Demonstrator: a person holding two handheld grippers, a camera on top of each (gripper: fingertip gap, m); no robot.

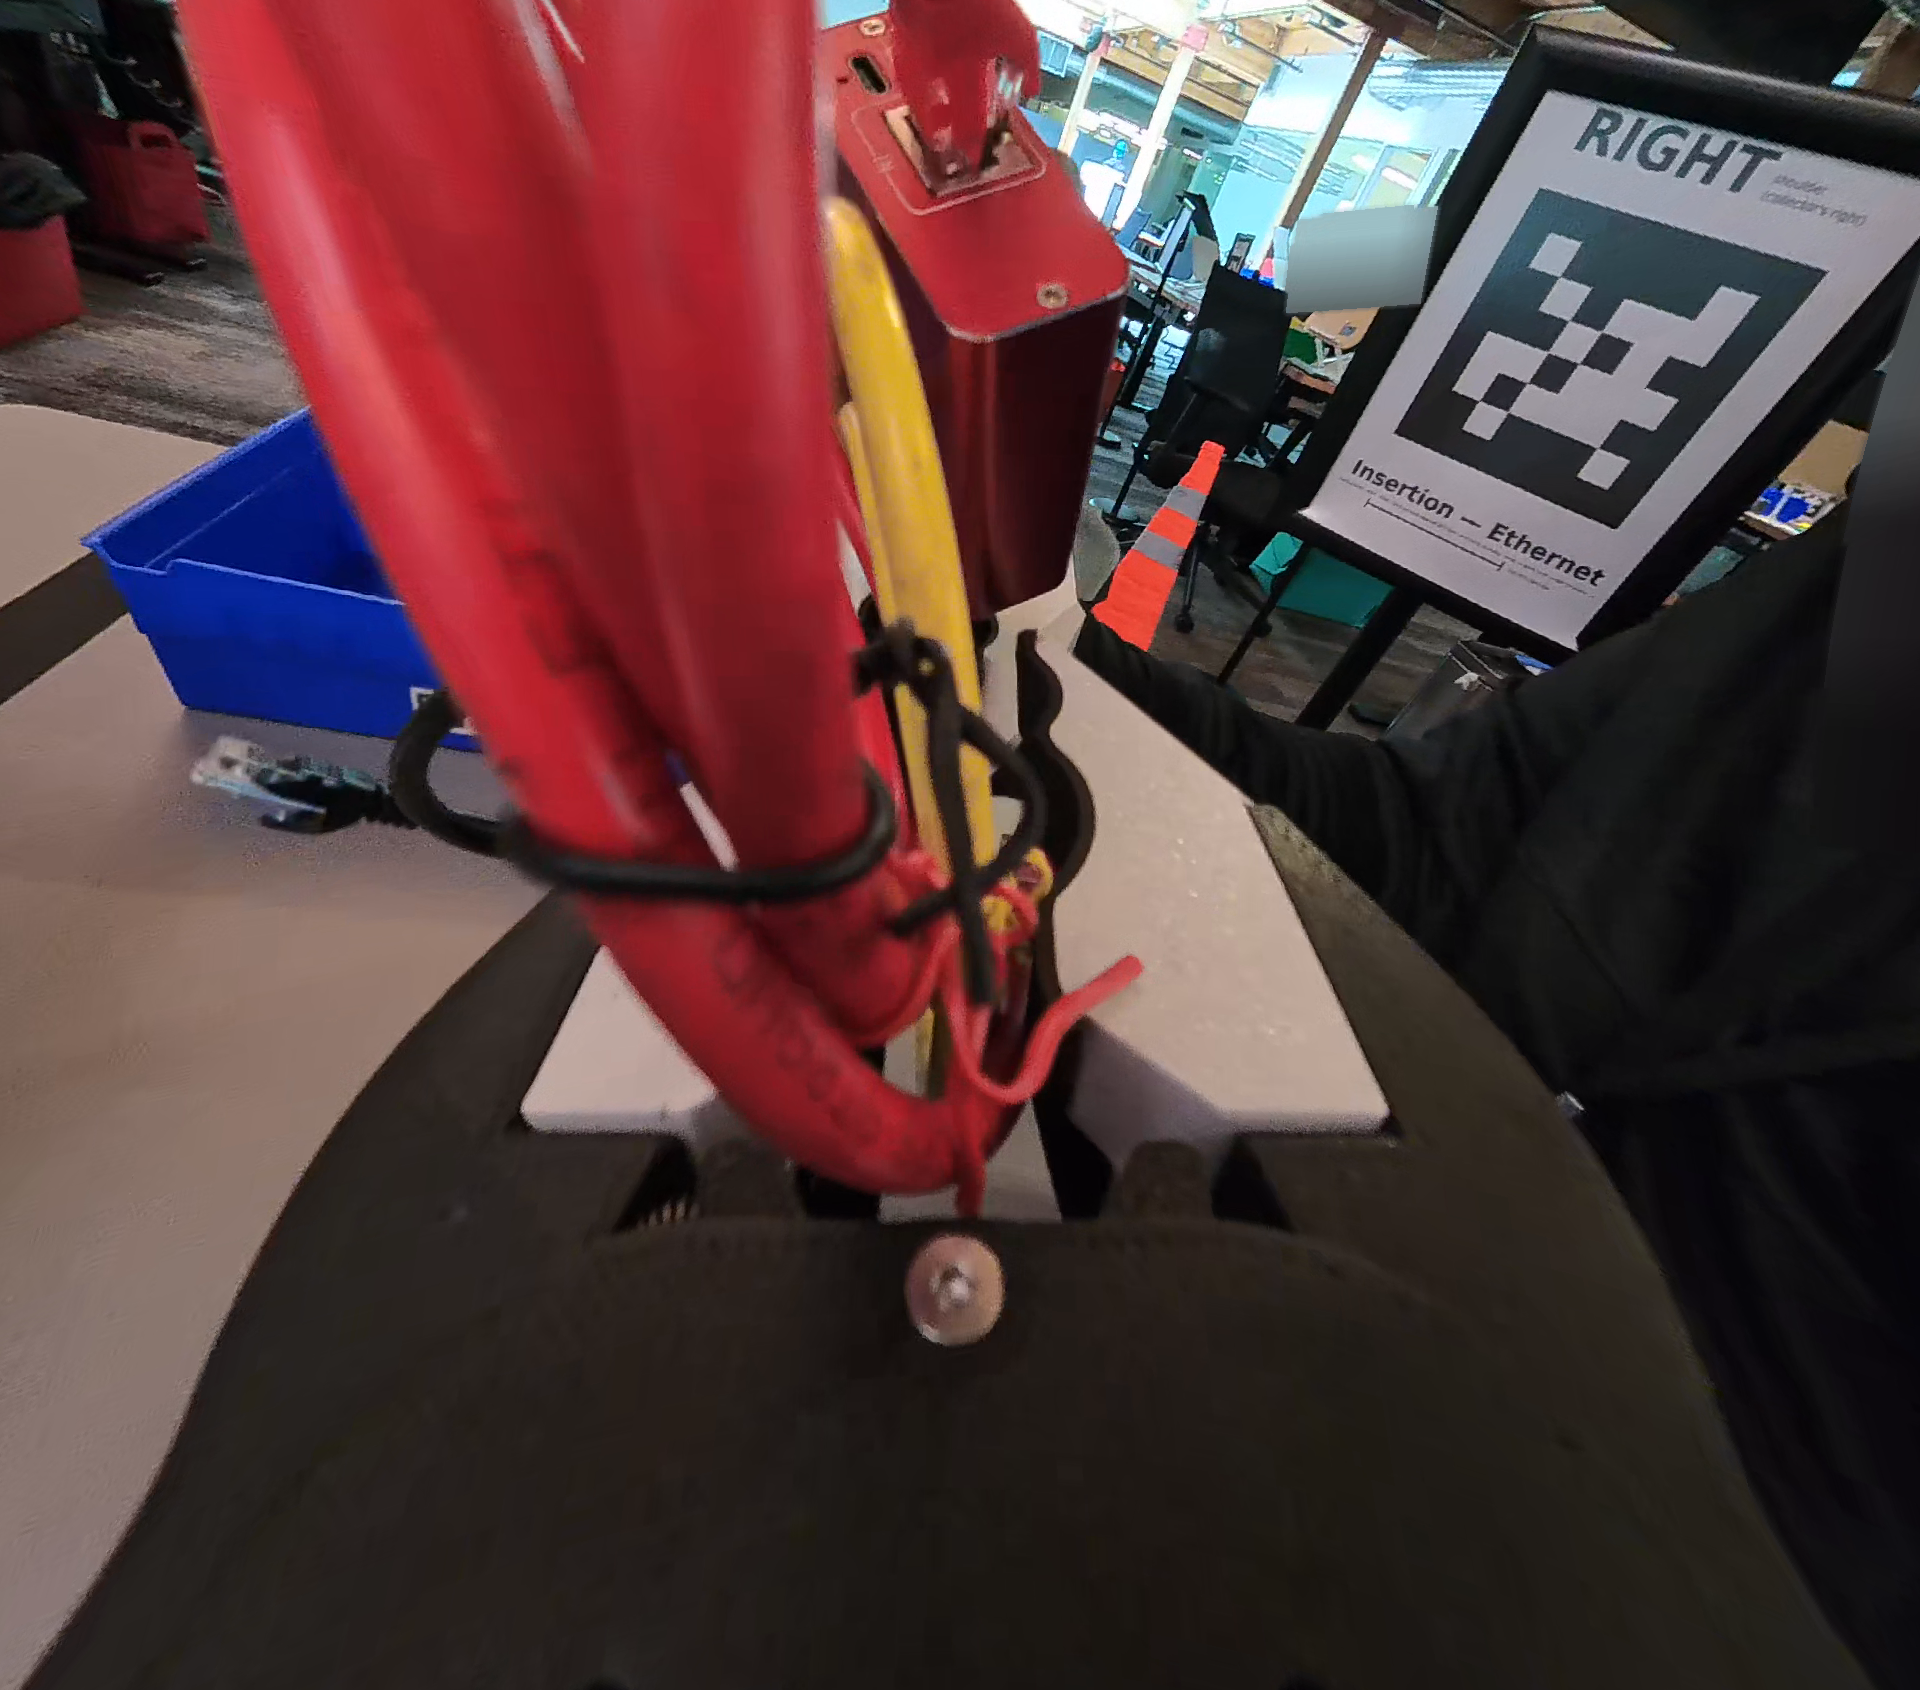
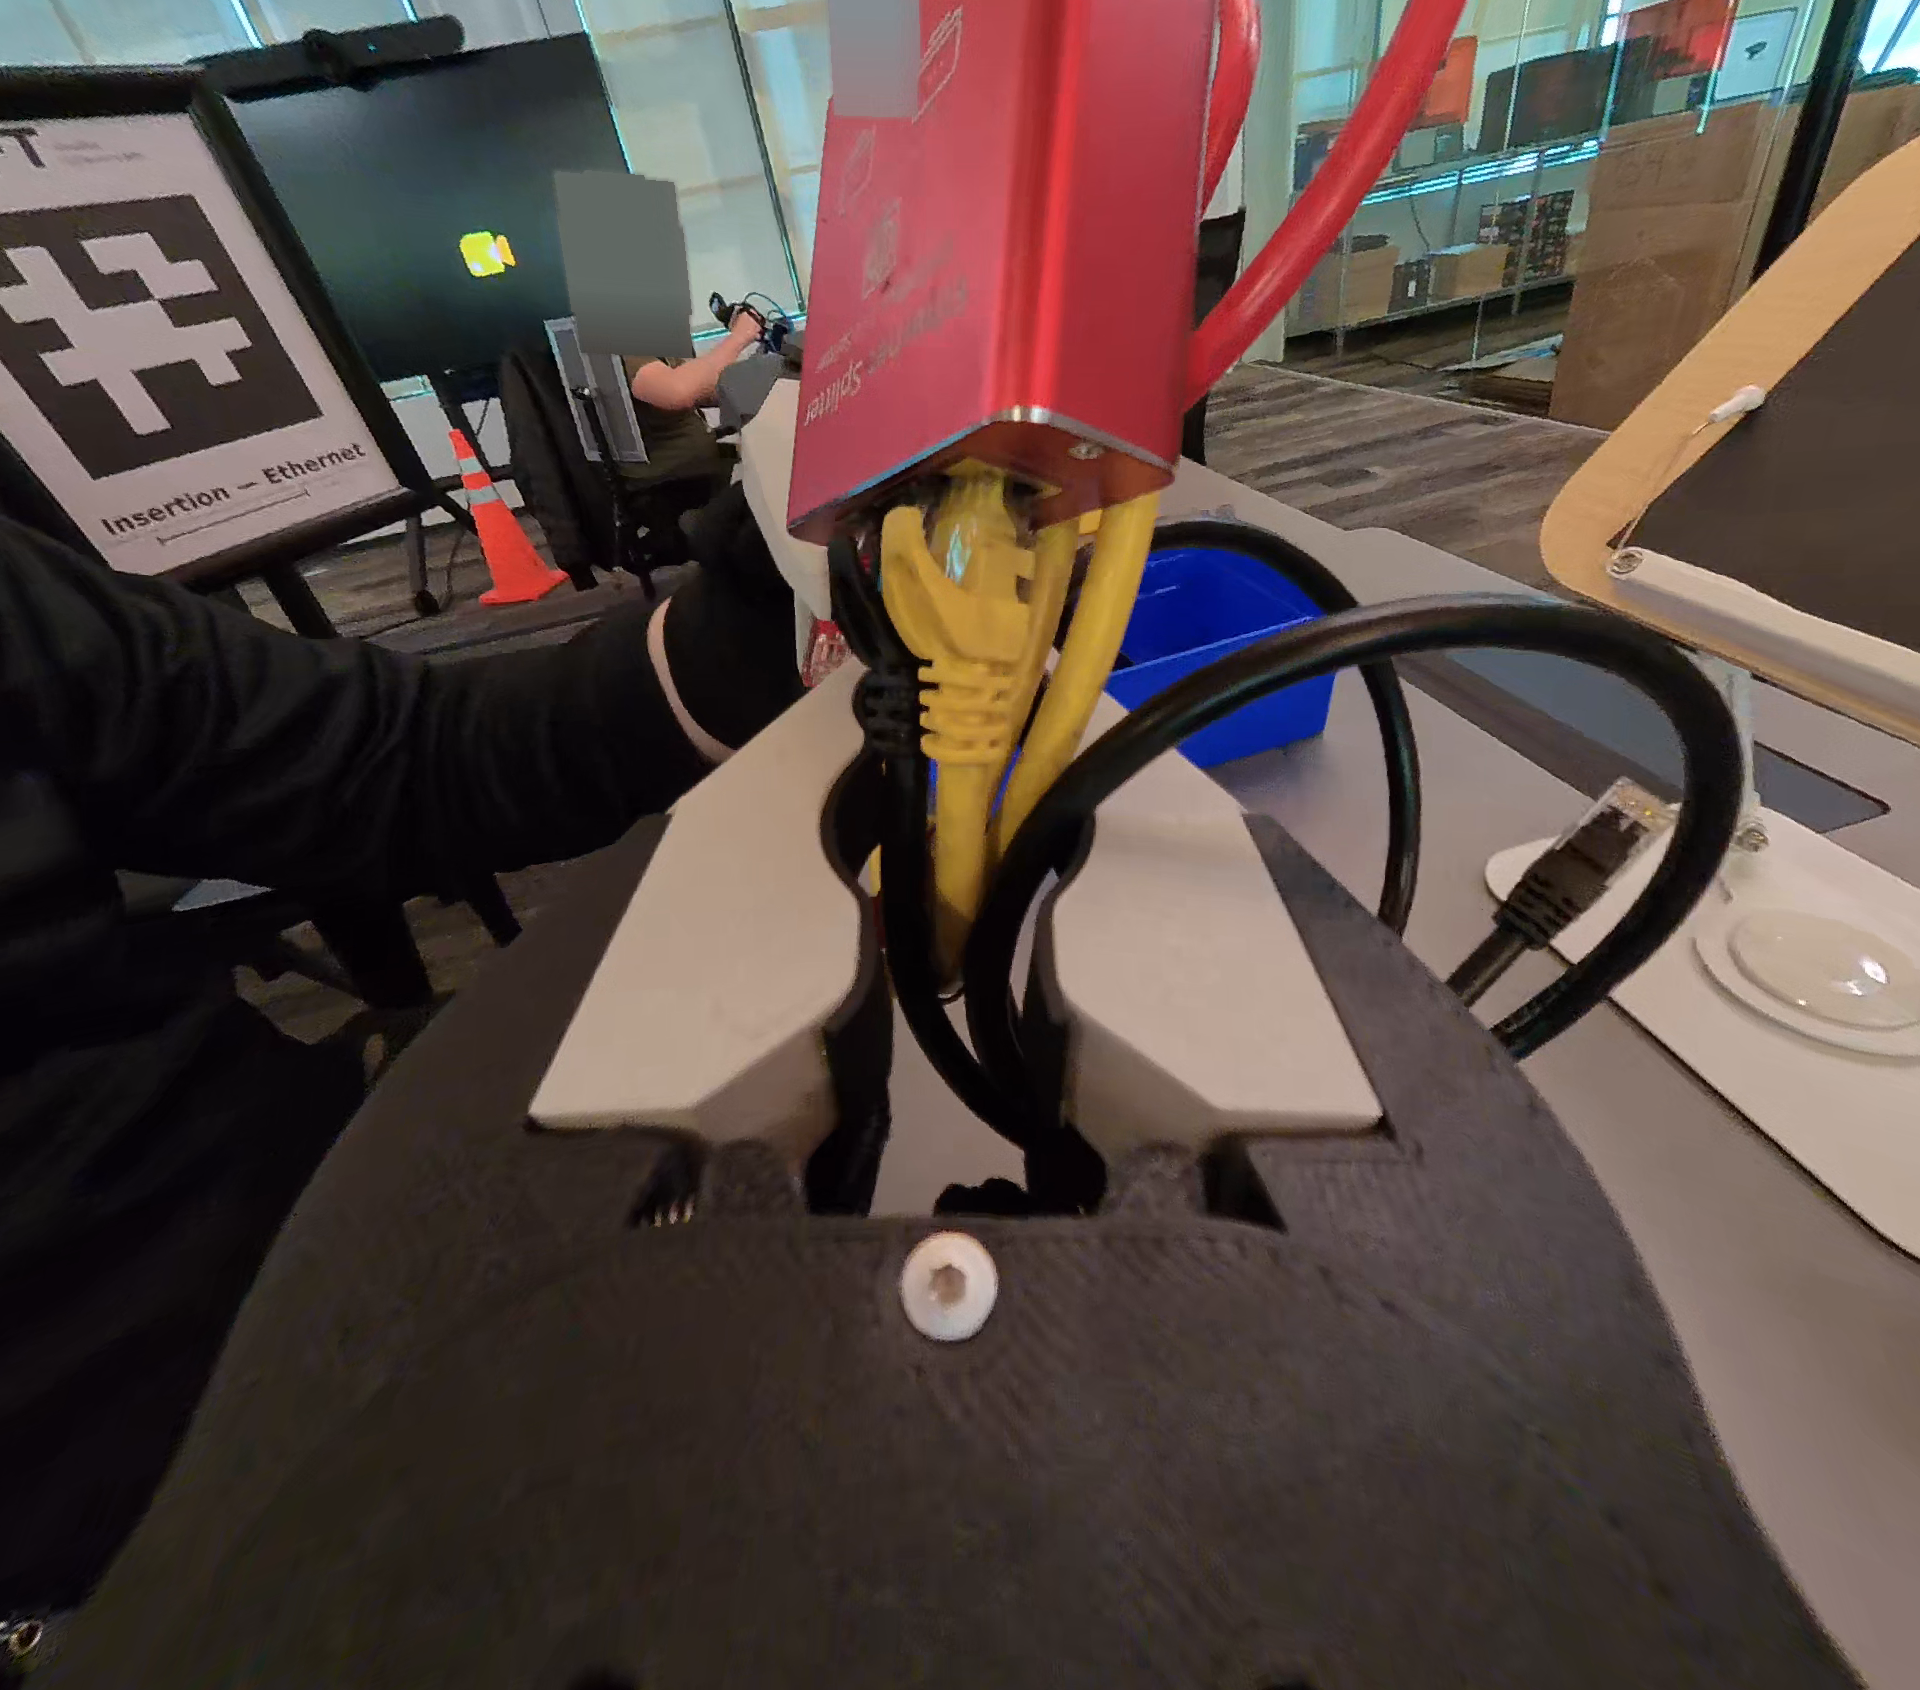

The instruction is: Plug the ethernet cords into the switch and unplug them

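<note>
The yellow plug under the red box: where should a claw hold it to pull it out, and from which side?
Grip the yellow plug on its ribbed boot, just below the red box, coming from underneath along the cord. The plug points straight up into the port on the box's lower end, so a downward pull probably frees it. Its latch tab likely needs pressing first.
</note>
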